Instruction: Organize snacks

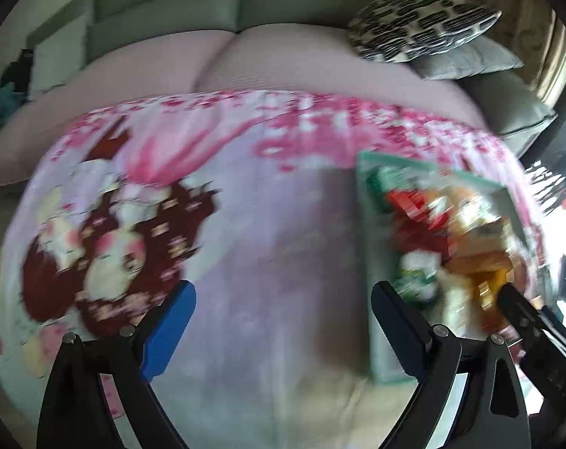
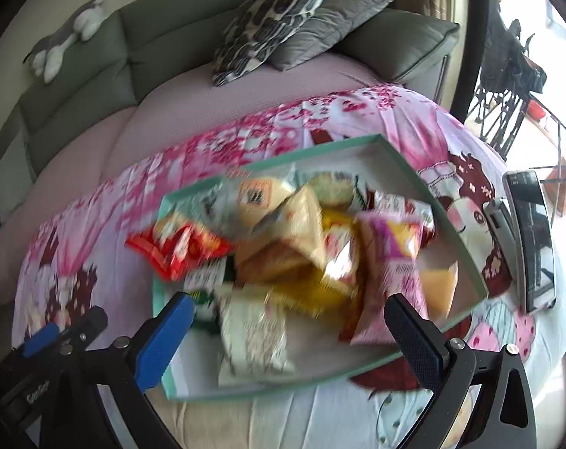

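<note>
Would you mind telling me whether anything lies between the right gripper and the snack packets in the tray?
Nothing visible does: the right gripper, fingers apart, hangs directly over the packets heaped in the teal tray.

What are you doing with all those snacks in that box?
A person holds two grippers over a table with a pink cartoon cloth. A teal tray is piled with snack packets, such as a red one and a pink one. The right gripper hangs open above the pile. The left gripper, also open, is beside the tray. Neither holds anything.
</note>
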{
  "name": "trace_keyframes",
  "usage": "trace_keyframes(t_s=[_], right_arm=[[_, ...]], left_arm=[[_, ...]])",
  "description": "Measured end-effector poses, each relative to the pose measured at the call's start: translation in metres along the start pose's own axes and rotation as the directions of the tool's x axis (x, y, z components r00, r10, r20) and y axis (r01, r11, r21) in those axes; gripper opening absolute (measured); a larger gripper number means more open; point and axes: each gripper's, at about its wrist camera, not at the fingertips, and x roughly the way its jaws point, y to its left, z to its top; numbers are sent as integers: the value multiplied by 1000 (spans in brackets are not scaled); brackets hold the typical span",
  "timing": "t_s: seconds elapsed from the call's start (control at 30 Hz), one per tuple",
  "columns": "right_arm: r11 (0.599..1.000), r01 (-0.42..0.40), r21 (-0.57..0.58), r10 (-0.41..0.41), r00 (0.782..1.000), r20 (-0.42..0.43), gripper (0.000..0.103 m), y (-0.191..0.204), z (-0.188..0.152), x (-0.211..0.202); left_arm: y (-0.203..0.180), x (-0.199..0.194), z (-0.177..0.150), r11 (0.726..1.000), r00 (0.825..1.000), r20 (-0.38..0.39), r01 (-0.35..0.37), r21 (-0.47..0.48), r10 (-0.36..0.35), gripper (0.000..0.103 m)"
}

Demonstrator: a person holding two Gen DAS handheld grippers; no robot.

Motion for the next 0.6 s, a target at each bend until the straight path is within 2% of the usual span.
trace_keyframes(t_s=[0.07, 0.4, 0.6], right_arm=[[1000, -3, -18, 3, 1000, -6, 103, 5, -10, -2], [996, -12, -87, 9, 999, -41, 103, 22, -47, -7], [995, -18, -101, 14, 999, -46, 103, 25, -48, -4]], left_arm=[[6, 0, -10, 1000, 1000, -6, -27, 17, 27, 95], [32, -3, -56, 998, 995, -76, -54, 40, 57, 95], [35, -5, -59, 998, 995, -80, -57, 32, 60, 95]])
